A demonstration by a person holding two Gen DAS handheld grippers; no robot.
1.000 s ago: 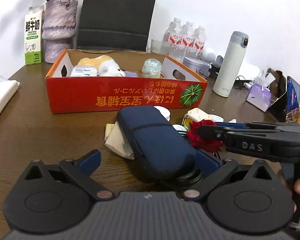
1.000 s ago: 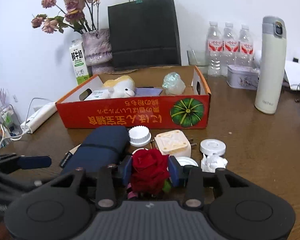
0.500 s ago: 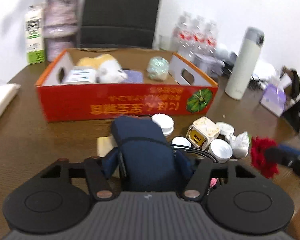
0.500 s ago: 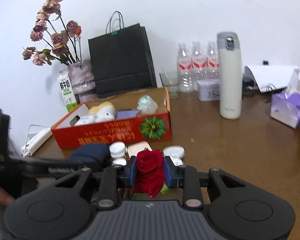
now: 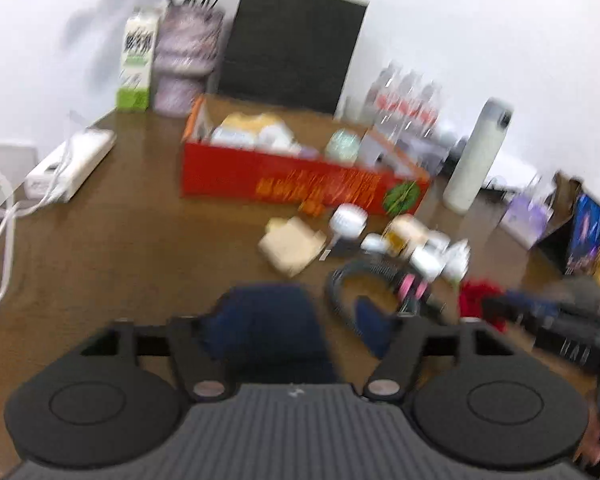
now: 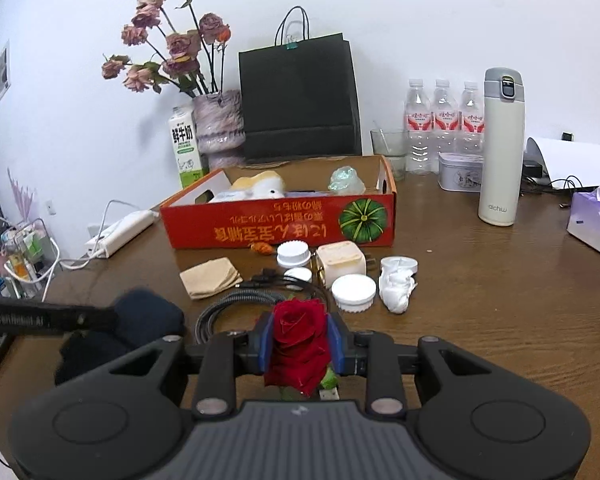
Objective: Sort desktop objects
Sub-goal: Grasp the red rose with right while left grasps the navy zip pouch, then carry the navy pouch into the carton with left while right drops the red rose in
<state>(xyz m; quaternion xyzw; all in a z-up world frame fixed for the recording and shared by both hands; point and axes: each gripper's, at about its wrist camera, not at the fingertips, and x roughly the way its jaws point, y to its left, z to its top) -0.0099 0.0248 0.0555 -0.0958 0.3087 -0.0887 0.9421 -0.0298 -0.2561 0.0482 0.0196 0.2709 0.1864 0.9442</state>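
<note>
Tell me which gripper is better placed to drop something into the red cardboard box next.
Right. The right gripper is clamped on the red rose and faces the red cardboard box squarely. The left gripper has its jaws opening around the dark blue pouch, so its hold looks less secure.

place: home or office desk | evidence: vase (image 6: 219,124); milk carton (image 6: 185,147); water bottles (image 6: 444,120)

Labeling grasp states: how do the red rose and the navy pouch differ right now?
The red rose is pinched upright by the right gripper; the navy pouch sits between the left gripper's opening jaws. The rose is small and crisp, the pouch bulkier and blurred. Both are near the red box.
</note>
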